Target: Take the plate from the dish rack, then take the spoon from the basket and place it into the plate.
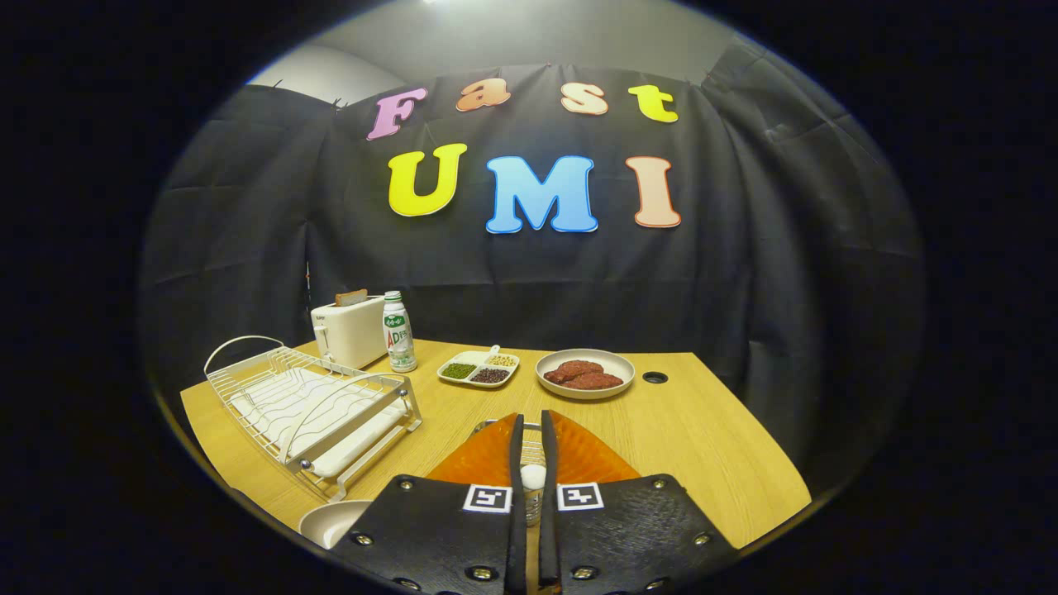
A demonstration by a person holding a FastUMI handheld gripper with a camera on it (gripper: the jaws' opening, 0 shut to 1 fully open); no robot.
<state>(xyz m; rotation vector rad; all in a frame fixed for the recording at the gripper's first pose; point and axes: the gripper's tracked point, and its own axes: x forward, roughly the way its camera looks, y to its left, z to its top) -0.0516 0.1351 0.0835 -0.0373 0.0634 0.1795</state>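
My gripper (533, 423) hangs over an orange basket (588, 456) near the table's front. Its fingers stand nearly together, and a small white spoon (533, 478) is pinched between them; only its rounded end and a short stretch below it show. Some wire mesh of the basket shows just ahead of the fingertips. A white plate (332, 521) lies on the table left of the basket, partly hidden by the gripper's body. Beyond the plate, further left, stands the white wire dish rack (310, 405) with nothing in its slots.
At the back of the wooden table (702, 446) stand a white toaster (349, 332) with bread in it and a bottle (398, 330). A divided dish of beans (479, 368) and a bowl of meat patties (585, 373) sit beyond the basket.
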